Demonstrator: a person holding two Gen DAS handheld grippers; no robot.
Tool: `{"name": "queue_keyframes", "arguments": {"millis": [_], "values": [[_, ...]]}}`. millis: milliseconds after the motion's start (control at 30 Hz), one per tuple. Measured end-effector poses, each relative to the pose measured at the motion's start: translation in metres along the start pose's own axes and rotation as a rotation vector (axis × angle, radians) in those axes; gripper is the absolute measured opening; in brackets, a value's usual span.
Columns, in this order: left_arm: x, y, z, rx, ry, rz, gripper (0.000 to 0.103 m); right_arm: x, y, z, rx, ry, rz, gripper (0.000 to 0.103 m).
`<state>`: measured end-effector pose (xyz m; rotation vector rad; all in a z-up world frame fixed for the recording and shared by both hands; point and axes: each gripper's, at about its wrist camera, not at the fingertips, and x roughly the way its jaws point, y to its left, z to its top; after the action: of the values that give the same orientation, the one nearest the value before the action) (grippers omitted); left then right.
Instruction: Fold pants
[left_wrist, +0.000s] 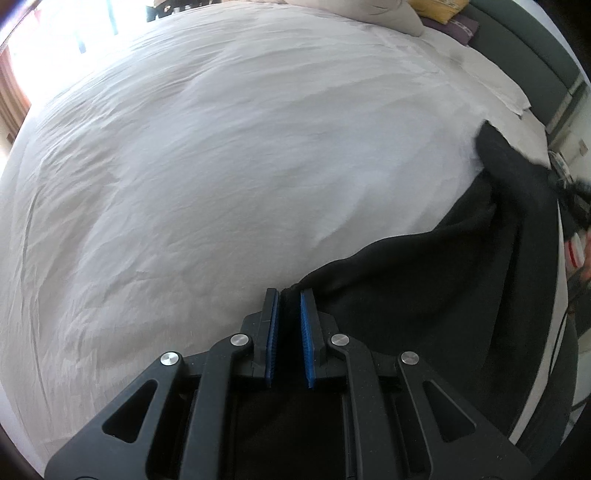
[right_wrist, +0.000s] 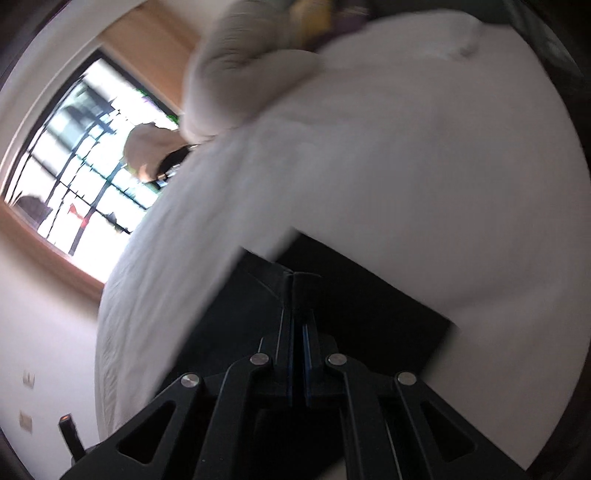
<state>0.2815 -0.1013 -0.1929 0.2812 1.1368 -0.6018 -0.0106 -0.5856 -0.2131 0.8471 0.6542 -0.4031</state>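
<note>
Black pants (left_wrist: 443, 280) lie at the right side of a white bed (left_wrist: 221, 166). My left gripper (left_wrist: 289, 295) is shut on an edge of the pants, dark cloth pinched between its blue pads (left_wrist: 305, 325). The cloth runs from there to the right and back, where the other gripper (left_wrist: 569, 192) shows at the edge. In the blurred right wrist view, my right gripper (right_wrist: 295, 284) is shut on the black pants (right_wrist: 369, 314), which spread flat under and ahead of the fingers on the bed (right_wrist: 424, 166).
Pillows (left_wrist: 391, 14) and a yellow cushion (left_wrist: 439, 9) lie at the head of the bed, by a dark headboard (left_wrist: 535, 48). A bright window (right_wrist: 81, 166) is beyond the bed's far side. A beige pillow (right_wrist: 240, 74) shows in the right wrist view.
</note>
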Motion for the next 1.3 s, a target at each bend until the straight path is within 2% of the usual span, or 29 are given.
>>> {"name": "queue_keyframes", "arguments": {"millis": [167,300,433,533,633,733,800,867,967,1100,1300], "values": [[0.000,-0.001,0.002,-0.045,0.004,0.011,0.011,0.001,-0.027,-0.019,0.075,-0.013,-0.012,0.005],[-0.001,0.001,0.004,-0.068,-0.001,0.027,0.011,-0.013,-0.028,-0.017,0.074,-0.088,-0.009,0.004],[0.000,-0.007,0.006,-0.061,-0.021,0.084,0.007,-0.030,-0.035,-0.008,0.103,-0.159,-0.013,0.004],[0.000,-0.010,0.005,-0.082,-0.043,0.106,0.006,-0.019,-0.046,-0.012,0.126,-0.128,-0.050,0.005],[-0.002,-0.003,0.003,-0.130,-0.059,0.084,0.006,-0.010,-0.059,-0.021,0.178,-0.100,-0.077,0.004],[-0.014,0.008,0.000,-0.169,-0.122,0.067,0.004,-0.025,-0.042,-0.022,0.079,-0.162,-0.063,0.005],[-0.013,0.018,-0.005,-0.197,-0.116,0.068,0.004,-0.031,-0.027,-0.021,-0.005,-0.201,-0.069,0.005],[-0.009,0.024,-0.005,-0.231,-0.107,0.050,0.004,-0.025,-0.029,-0.019,0.002,-0.178,-0.089,0.005],[-0.007,0.019,-0.003,-0.211,-0.094,0.081,0.004,-0.005,-0.046,-0.024,0.072,-0.084,-0.143,0.005],[-0.007,0.025,-0.003,-0.212,-0.108,0.075,0.004,-0.010,-0.041,-0.030,0.031,-0.110,-0.159,0.005],[-0.002,0.028,0.002,-0.238,-0.110,0.106,0.004,-0.001,-0.047,-0.028,0.000,-0.057,-0.224,0.003]]}}
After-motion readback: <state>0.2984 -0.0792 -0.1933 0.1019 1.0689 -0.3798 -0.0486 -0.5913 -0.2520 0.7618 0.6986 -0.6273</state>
